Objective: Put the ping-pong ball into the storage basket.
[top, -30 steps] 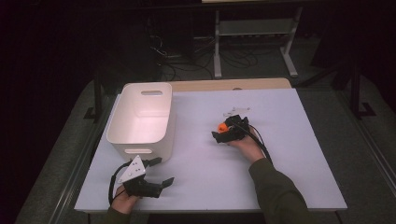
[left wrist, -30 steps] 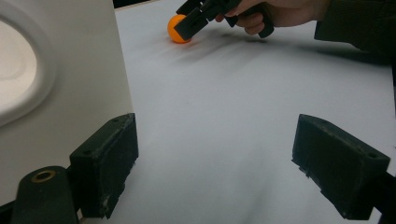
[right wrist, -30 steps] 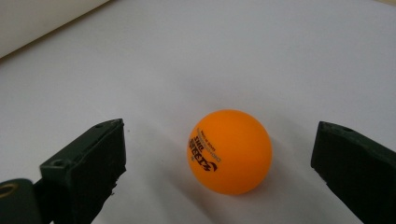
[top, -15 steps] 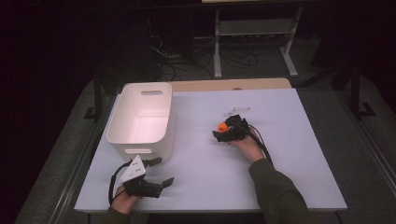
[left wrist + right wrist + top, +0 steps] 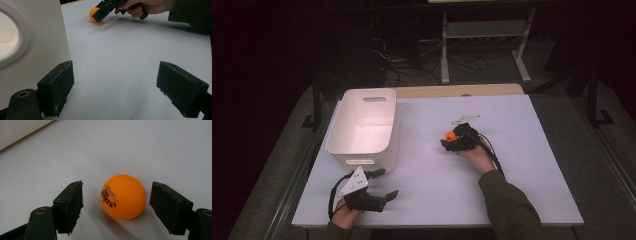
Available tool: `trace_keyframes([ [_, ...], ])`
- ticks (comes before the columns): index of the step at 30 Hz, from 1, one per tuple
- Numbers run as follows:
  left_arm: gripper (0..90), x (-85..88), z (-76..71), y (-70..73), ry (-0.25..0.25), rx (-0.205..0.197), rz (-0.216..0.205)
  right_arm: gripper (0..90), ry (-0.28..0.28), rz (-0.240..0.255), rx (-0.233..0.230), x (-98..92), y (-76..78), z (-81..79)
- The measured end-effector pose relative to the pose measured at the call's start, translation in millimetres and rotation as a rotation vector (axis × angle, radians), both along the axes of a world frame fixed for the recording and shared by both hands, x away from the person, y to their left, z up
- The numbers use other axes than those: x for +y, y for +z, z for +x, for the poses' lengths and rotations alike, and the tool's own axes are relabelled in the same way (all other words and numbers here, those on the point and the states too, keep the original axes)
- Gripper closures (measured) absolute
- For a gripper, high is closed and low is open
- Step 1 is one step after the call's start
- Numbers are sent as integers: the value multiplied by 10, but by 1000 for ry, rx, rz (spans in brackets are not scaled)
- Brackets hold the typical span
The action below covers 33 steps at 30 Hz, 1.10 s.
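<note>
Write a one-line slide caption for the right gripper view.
Right gripper closing around an orange ball on the white table, gaps still visible at both jaws.

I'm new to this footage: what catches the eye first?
The orange ball on the white table, sitting between the jaws of the right claw, which have just been closing but do not touch it. Next, the white bin at the table's left, with the left claw open in front of it.

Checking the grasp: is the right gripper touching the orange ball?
Apart. The right gripper view shows the orange ball between the right gripper's just-closing jaws, table visible either side.
</note>
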State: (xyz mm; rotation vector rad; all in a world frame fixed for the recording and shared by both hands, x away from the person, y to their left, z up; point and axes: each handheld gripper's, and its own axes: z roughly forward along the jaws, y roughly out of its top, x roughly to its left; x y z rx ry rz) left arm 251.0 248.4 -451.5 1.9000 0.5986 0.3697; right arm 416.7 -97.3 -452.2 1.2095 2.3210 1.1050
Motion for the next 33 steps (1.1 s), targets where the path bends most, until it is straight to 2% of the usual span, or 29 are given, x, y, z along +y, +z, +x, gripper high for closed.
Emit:
trace_keyframes([
  [28,142,-1,0,0,0,0,2,485,-13,-23,-4,-4,-19,4],
  [33,142,-1,0,0,-1,0,2,491,-14,-24,-4,-6,-18,4],
])
